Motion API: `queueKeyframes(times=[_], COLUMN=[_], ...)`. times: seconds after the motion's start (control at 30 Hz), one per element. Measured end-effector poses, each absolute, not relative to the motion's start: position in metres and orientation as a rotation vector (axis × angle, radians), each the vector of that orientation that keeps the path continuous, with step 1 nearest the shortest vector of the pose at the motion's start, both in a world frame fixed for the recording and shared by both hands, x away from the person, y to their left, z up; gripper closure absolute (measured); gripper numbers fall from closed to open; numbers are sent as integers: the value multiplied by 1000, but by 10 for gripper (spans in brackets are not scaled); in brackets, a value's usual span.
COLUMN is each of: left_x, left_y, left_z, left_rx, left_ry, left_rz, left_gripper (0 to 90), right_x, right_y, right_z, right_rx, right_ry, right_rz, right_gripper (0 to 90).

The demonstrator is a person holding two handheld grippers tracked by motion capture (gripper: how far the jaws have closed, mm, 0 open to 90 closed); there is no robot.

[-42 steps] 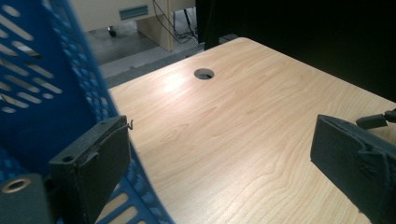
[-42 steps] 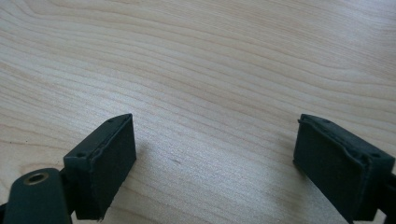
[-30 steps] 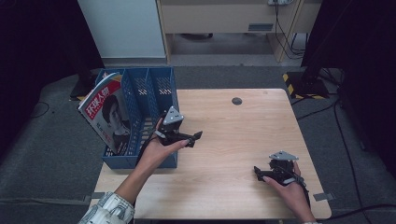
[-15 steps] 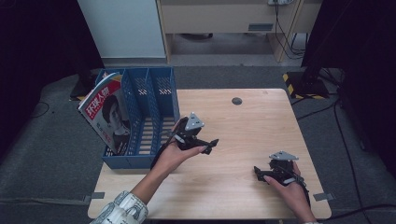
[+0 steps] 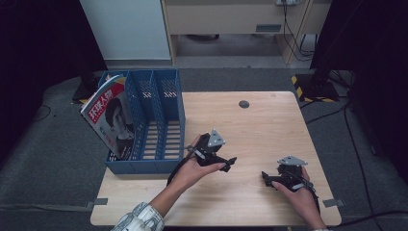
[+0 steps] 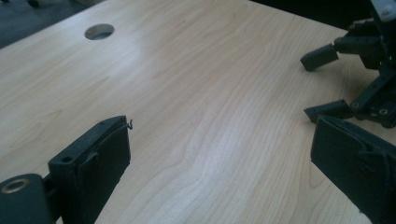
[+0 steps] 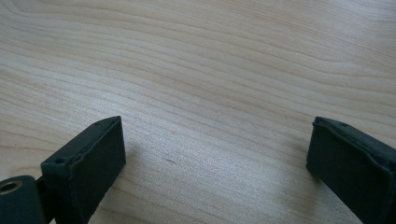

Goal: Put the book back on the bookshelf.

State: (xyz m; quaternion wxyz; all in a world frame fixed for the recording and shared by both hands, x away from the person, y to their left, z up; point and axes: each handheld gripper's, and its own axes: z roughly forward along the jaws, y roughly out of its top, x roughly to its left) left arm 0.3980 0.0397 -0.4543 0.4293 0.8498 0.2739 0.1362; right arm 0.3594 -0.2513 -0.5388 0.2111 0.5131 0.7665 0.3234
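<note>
Pale wooden tabletop (image 5: 269,120) is carrying a blue file rack (image 5: 159,125) at its left edge, with a magazine (image 5: 111,118) leaning in the rack's leftmost slot. Just right of the rack, the left tool (image 5: 230,163) is hovering over bare wood, jaws spread wide and gripping nothing. Farther right of the rack, well apart from it, the right tool (image 5: 267,179) is resting low near the front edge, jaws likewise spread and empty.

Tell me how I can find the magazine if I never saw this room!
Look at the wooden table and find the blue file rack standing at its left edge. The magazine leans in the rack's leftmost slot, tilting out to the left. It is the rack's one paper thing, with a red band of white letters and a portrait on its cover.
</note>
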Motion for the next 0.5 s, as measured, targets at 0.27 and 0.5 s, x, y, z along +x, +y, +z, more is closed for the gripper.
queueKeyframes(times=[0.27, 0.5], left_x=[391, 386], left_y=[25, 15], left_z=[-477, -500], left_rx=[2179, 2232], left_ry=[671, 686], left_rz=[315, 303], left_gripper=[48, 48], right_x=[359, 359], right_y=[-251, -251], right_z=[-539, -539], right_rx=[1425, 1426], right_ry=[2130, 2130], right_rz=[899, 899], right_gripper=[49, 49])
